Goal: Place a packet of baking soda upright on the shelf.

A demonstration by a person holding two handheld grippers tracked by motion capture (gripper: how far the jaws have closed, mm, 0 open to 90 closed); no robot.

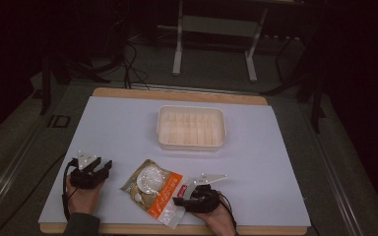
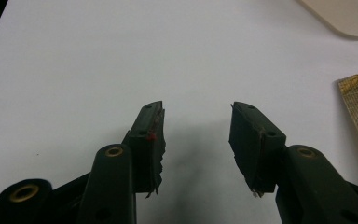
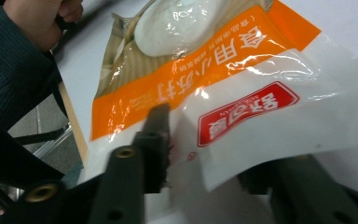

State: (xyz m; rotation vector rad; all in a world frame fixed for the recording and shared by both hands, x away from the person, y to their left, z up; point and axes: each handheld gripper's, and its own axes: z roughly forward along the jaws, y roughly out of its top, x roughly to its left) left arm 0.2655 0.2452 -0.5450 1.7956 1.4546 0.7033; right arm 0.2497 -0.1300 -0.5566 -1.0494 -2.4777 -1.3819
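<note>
I have the right gripper [image 1: 186, 197] straddling the food packet [image 1: 153, 191], not visibly clenched; left gripper [image 1: 101, 169] gapes idle. Next: clench, lift toward tray [image 1: 191, 145].

We see two black handheld tools, the left gripper [image 1: 89, 169] and the right gripper [image 1: 197, 196], each topped with a grey three-cornered plate and trailing a black cable. Their jaws are blocky black bars with brass-ringed holes at the joints and ragged dark pads. The person wears a dark, finely ribbed sleeve [image 3: 9, 79].
</note>
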